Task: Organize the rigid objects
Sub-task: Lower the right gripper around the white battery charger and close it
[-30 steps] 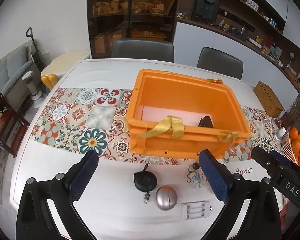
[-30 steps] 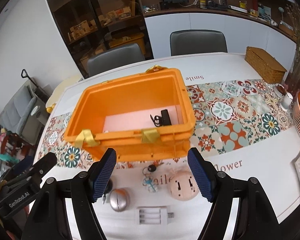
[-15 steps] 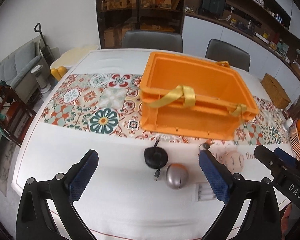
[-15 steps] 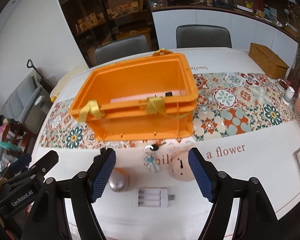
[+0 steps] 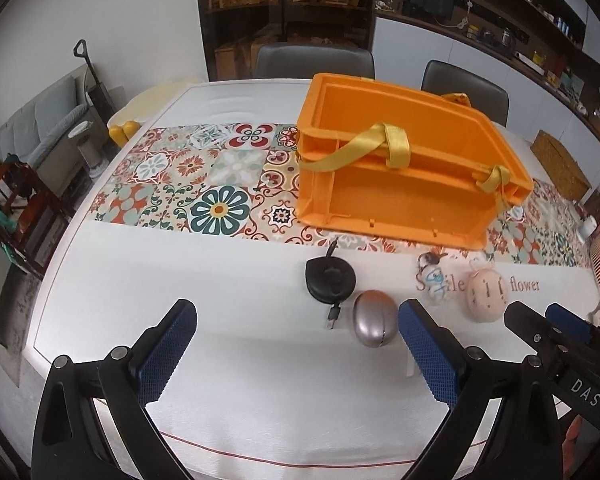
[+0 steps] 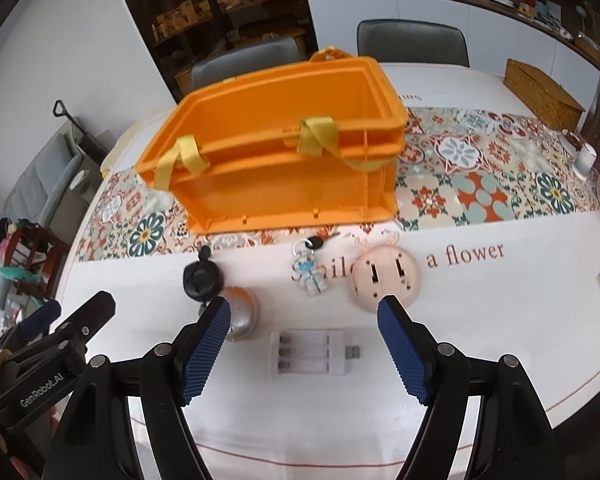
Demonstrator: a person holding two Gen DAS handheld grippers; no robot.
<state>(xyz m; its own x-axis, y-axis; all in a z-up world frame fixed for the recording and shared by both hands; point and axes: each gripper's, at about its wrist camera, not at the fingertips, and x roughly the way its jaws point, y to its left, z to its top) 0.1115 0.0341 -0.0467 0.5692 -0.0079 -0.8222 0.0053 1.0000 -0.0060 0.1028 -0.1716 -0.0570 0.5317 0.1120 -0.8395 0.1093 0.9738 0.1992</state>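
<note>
orange crate (image 6: 284,168) with yellow straps (image 5: 364,148), floral tiled runner (image 5: 188,184), silver egg-shaped case (image 5: 374,323), blue gripper pads (image 6: 206,350).

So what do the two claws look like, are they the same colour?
Yes, they match. The left claw and the right claw each have a black frame with silver bolts, ending in two fingers covered with bumpy dark blue pads. From the right wrist view, the left one's body carries white lettering reading GenRobot.AI; from the left wrist view, the right one's body shows the letters DAS.
</note>
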